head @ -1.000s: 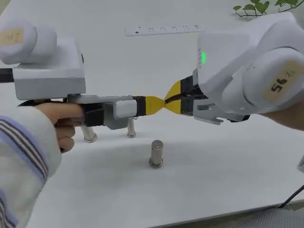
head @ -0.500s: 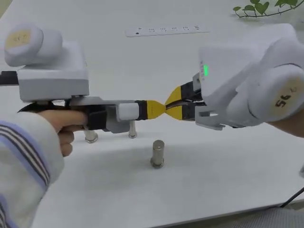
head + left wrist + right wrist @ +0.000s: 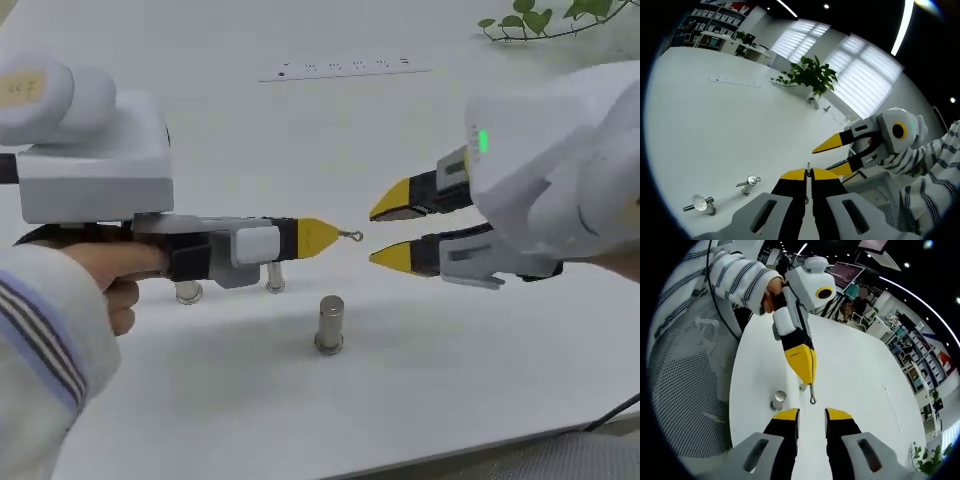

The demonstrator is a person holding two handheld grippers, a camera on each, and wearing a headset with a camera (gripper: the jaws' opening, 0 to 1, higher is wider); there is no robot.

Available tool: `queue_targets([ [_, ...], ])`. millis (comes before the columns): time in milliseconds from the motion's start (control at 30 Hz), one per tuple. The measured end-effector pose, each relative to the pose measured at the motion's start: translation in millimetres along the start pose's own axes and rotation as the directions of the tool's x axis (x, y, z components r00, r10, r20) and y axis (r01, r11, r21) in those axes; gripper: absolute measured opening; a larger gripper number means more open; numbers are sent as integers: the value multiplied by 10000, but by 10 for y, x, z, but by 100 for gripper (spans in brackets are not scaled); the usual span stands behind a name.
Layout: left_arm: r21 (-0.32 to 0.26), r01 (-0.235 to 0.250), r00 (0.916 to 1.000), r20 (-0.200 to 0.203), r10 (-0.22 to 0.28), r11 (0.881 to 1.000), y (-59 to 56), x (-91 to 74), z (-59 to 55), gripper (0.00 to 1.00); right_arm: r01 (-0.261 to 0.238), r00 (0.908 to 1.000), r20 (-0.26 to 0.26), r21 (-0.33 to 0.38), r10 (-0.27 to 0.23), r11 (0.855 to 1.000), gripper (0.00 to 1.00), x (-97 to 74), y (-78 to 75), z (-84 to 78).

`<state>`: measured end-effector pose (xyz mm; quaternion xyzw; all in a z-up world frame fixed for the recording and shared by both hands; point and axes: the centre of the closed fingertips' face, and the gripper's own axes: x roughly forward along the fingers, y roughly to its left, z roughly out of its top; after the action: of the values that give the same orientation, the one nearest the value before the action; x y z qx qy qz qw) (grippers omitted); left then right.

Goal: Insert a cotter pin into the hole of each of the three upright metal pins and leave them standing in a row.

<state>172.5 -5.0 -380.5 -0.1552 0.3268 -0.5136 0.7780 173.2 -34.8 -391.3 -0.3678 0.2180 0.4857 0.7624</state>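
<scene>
While the stout metal pin [image 3: 329,323] stands nearest on the bench [image 3: 450,380], the left tool [image 3: 335,236] above it is clenched on the cotter pin [image 3: 352,236], whose looped eye pokes toward the right tool [image 3: 385,237], released and gaping just beside it. That wire looks light, springy and easy to drop, so I'd take it by the eye, leaving the legs free for a hole. Farther back, two more metal pins [image 3: 275,283] stand upright.

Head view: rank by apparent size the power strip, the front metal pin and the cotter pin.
1. Power strip, longest though farthest away.
2. Front metal pin.
3. Cotter pin, smallest, pinched in the left tongs.
</scene>
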Motion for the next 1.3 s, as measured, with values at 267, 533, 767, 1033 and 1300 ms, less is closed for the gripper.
queue_targets([
  [267, 3067, 205, 9998, -57, -198, 9516, -13, -56, 26, 0, -1103, 9892, 1229, 2614, 802, 9589, 23, -34, 64, 63],
  [533, 4193, 566, 9983, -391, -443, 9061, -115, -80, -31, 0, -1904, 9709, 2080, 3702, 1186, 9092, 22, -15, 136, 172],
  [767, 4926, 962, 9953, -380, -891, 8649, -258, -81, -38, 0, -2193, 9652, 2184, 3754, 1440, 9006, 14, 4, 194, 180],
  [1033, 5329, 1197, 9928, -568, -1057, 8377, -293, -72, -71, 0, -2565, 9565, 2293, 3674, 1802, 8940, 3, -10, 289, 187],
  [1300, 5470, 1423, 9897, -909, -1104, 8249, -311, -67, -156, 0, -2703, 9548, 2141, 3379, 2060, 9015, 0, -29, 385, 176],
])
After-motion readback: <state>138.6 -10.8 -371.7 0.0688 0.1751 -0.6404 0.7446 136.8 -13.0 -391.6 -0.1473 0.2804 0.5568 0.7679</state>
